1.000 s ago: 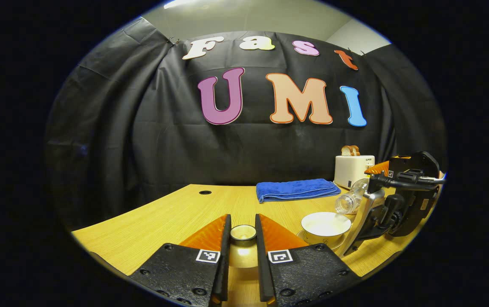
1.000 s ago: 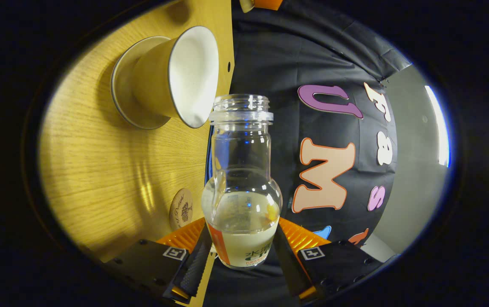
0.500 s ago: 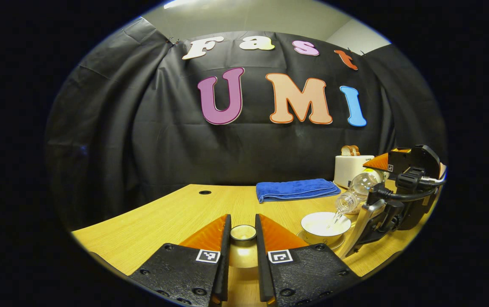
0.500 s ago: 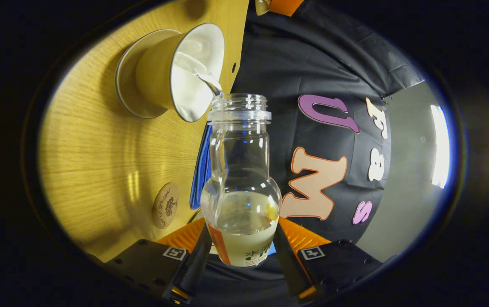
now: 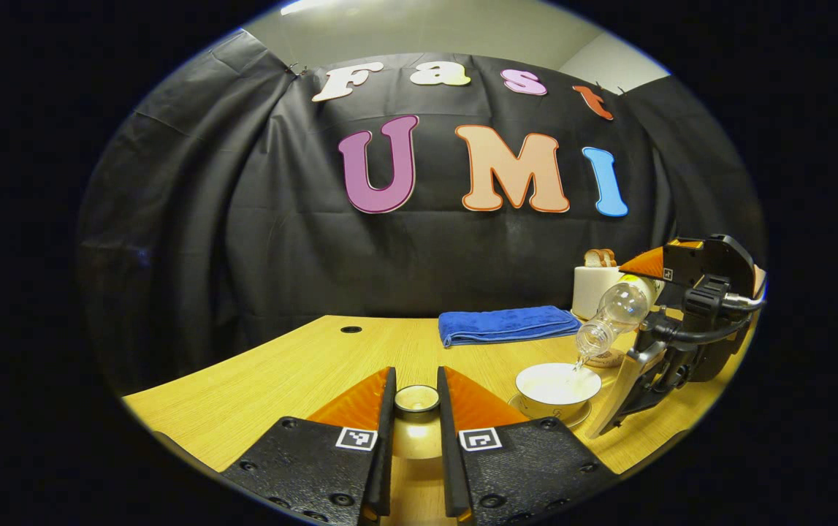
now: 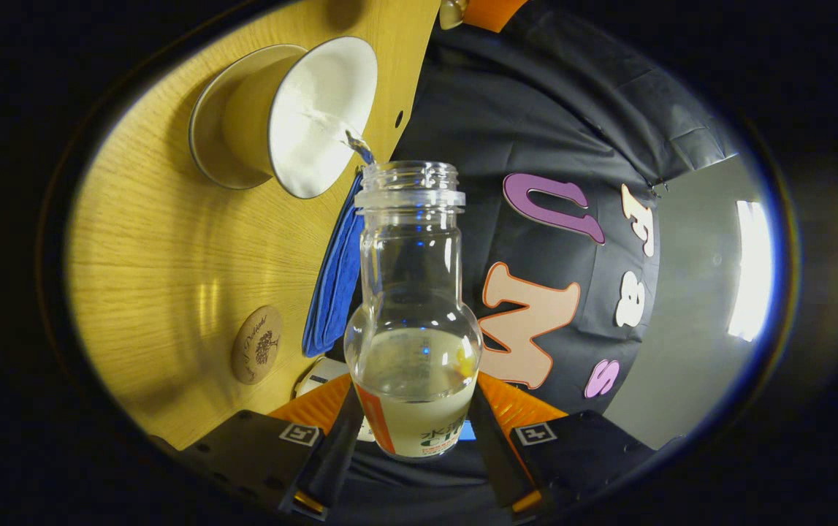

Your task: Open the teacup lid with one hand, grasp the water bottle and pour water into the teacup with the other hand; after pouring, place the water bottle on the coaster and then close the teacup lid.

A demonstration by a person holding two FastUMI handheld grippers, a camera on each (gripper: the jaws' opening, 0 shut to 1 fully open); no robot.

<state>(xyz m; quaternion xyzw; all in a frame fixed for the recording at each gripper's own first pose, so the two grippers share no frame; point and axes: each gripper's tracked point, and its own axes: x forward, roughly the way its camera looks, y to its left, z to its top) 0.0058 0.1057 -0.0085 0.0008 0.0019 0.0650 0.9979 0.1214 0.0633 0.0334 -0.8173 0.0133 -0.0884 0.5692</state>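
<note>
Left gripper view, bottom centre: left gripper (image 5: 416, 438), level and pointing forward, jaws clamped on the lid (image 5: 417, 399) by its knob, held above the wood surface (image 5: 294, 372). Right of it, lower right: open cup (image 5: 557, 385) on a saucer. Above the cup, the bottle (image 5: 612, 319) lies tilted, long axis running upper right to lower left, mouth down over the cup rim, thin stream falling in. Right gripper (image 5: 671, 307) at the right edge holds it. Farther back: blue towel (image 5: 508, 324), toaster (image 5: 594, 286).

Right gripper view, rolled sideways: right gripper (image 6: 413, 438) at the bottom, jaws clamped on the bottle (image 6: 413, 321) base, neck pointing up-frame, water in the lower part. Cup (image 6: 294, 117) upper left, stream entering. Coaster (image 6: 256, 345) lower left, bare.
</note>
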